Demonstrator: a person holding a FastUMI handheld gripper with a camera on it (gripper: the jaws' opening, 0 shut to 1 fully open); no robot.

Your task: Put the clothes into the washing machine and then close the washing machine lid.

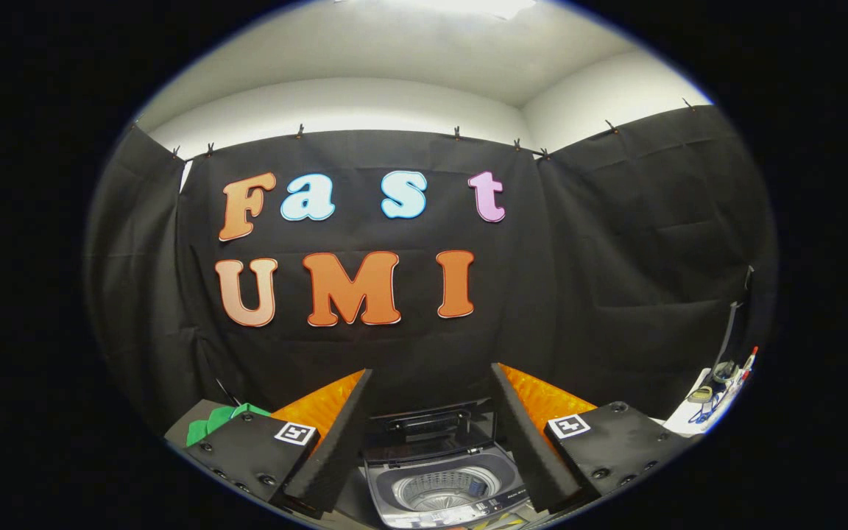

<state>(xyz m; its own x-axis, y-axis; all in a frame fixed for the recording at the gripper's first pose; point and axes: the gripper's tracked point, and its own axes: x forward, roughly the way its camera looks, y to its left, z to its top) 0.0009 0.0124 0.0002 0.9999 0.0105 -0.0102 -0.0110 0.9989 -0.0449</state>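
Green cloth (pixel 219 421) lay bunched on a dark surface, off to the left of the gripper (pixel 431 412) and partly hidden behind its left finger. That cloth looked like the clothes for the wash, and it was not in the machine. The gripper's two fingers (pixel 336 434) stood wide apart with nothing between their tips, so they were holding nothing at all. Down low, in the gap between the fingers, sat a small washing machine (pixel 444 486). Its lid (pixel 428 430) was up, standing at the back of the machine. I could look right down into the shiny metal tub (pixel 442 489), and it looked bare inside. A strip of buttons ran along the front edge of the machine, but it was too small to make out. The machine was near the fingers, just below and ahead of them, and neither finger touched it. Black cloth (pixel 615 258) hung all around as the wall of the booth, pinned up along the top with little clips. Far off to the right, past the right finger, a white table edge (pixel 689 421) held a few small things that I could not tell apart.
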